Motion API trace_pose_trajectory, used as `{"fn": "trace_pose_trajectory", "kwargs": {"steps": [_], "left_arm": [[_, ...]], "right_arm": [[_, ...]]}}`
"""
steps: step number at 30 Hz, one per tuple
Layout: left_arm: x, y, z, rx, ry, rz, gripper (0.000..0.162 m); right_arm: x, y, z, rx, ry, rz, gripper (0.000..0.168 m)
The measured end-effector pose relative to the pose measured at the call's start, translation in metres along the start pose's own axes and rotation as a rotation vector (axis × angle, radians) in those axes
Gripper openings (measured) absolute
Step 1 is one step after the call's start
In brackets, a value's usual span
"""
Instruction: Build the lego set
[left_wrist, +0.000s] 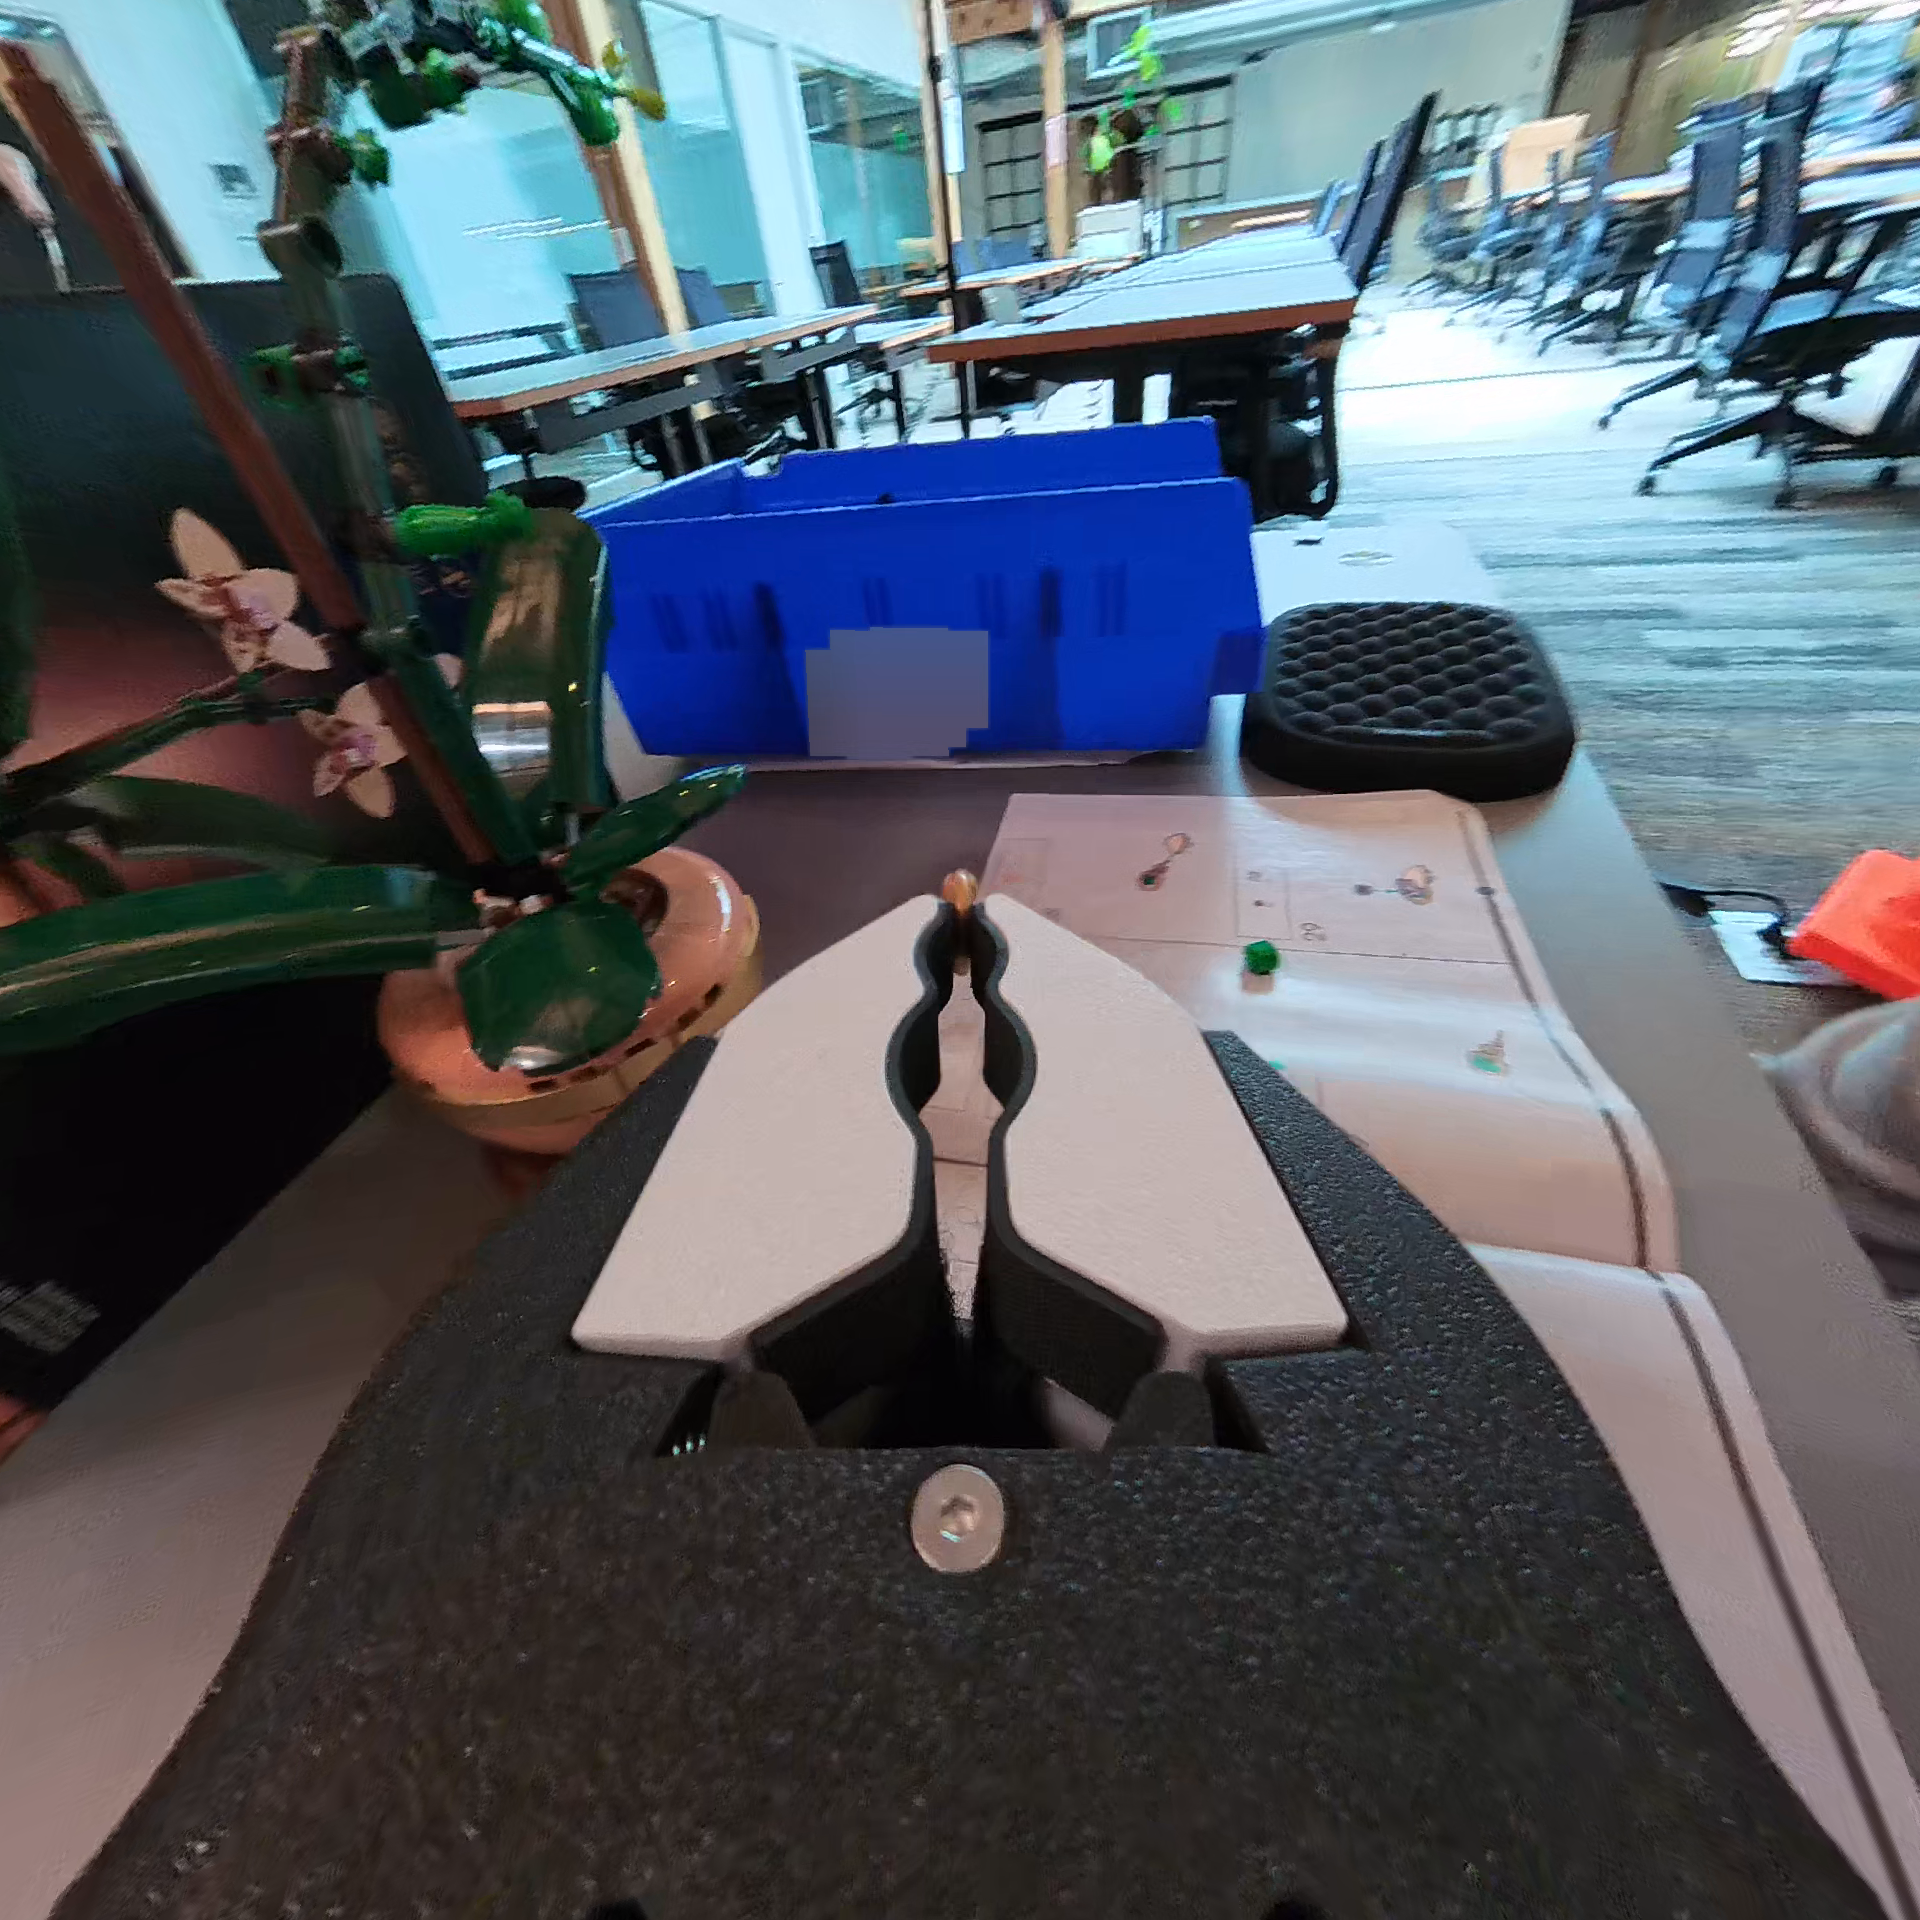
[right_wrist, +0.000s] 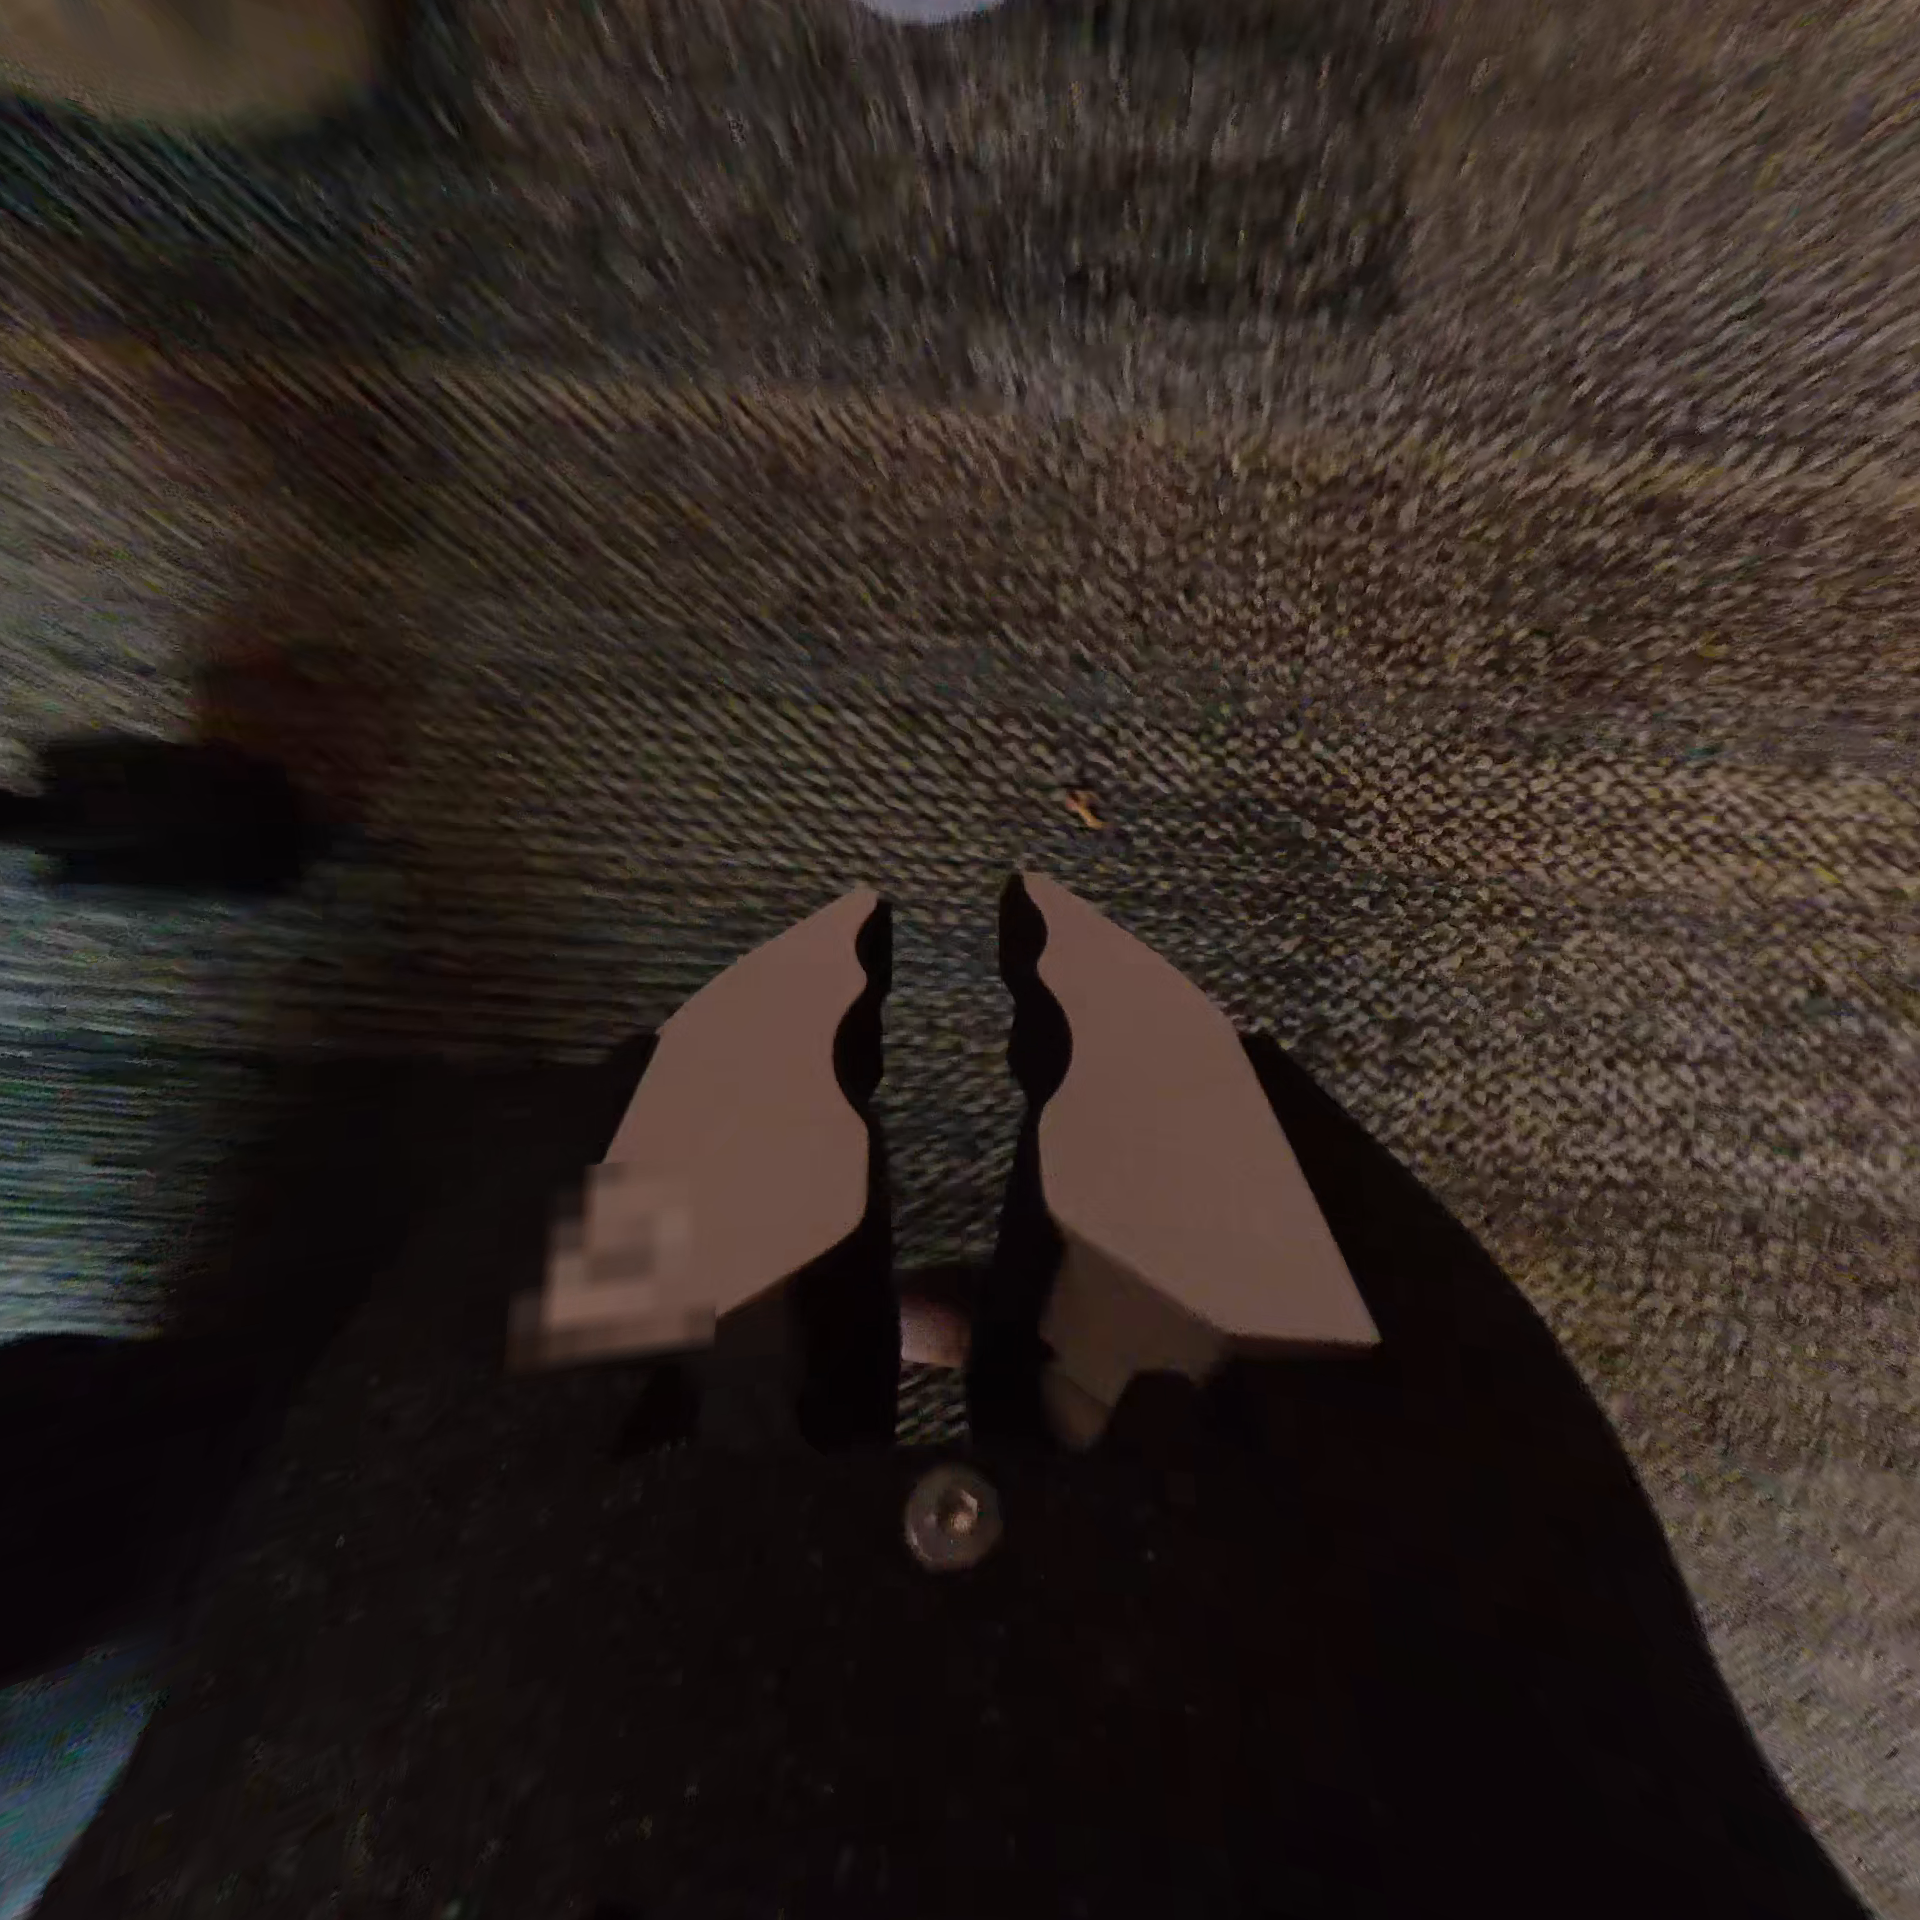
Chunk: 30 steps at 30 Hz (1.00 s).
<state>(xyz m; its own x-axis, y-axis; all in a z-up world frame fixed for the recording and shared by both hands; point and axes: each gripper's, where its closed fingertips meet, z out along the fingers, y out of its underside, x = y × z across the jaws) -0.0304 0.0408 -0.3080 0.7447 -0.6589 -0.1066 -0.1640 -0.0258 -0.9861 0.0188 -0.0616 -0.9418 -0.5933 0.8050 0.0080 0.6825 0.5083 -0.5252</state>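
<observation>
In the left wrist view my left gripper (left_wrist: 961, 914) is shut on a small tan lego piece (left_wrist: 959, 891), pinched at the fingertips above the table. To its left stands the lego orchid (left_wrist: 353, 717) with green leaves, pale pink flowers and a brown stem in a pink pot (left_wrist: 686, 935). An open instruction booklet (left_wrist: 1351, 997) lies to the right with a small green lego piece (left_wrist: 1260, 957) on it. In the right wrist view my right gripper (right_wrist: 948, 896) is open and empty, pointing down at blurred carpet (right_wrist: 1247, 623).
A blue plastic bin (left_wrist: 935, 613) stands behind the booklet. A black padded cushion (left_wrist: 1408, 696) lies right of it. An orange object (left_wrist: 1865, 920) and a grey object (left_wrist: 1860, 1101) sit at the table's right edge. Office desks and chairs fill the background.
</observation>
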Motion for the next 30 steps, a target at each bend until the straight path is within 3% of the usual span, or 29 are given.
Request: {"fn": "trace_pose_trajectory", "kwargs": {"steps": [4,8,13,24,30], "left_arm": [[-0.016,0.013,0.003,-0.07,-0.087,-0.013,0.002],[-0.016,0.005,0.0,-0.023,-0.085,-0.031,0.002],[-0.009,0.005,0.002,-0.044,-0.062,0.009,0.002],[-0.004,0.005,0.002,-0.06,-0.047,0.048,0.002],[-0.004,0.008,0.003,-0.071,-0.045,0.041,0.002]], "right_arm": [[0.028,0.038,0.084,-0.143,-0.085,-0.018,0.027],[0.028,0.049,0.122,-0.228,-0.125,0.003,0.03],[0.047,0.046,0.134,-0.226,-0.038,0.008,0.024],[0.052,0.049,0.148,-0.271,-0.046,0.049,0.012],[0.049,0.048,0.148,-0.313,-0.003,-0.083,0.005]]}}
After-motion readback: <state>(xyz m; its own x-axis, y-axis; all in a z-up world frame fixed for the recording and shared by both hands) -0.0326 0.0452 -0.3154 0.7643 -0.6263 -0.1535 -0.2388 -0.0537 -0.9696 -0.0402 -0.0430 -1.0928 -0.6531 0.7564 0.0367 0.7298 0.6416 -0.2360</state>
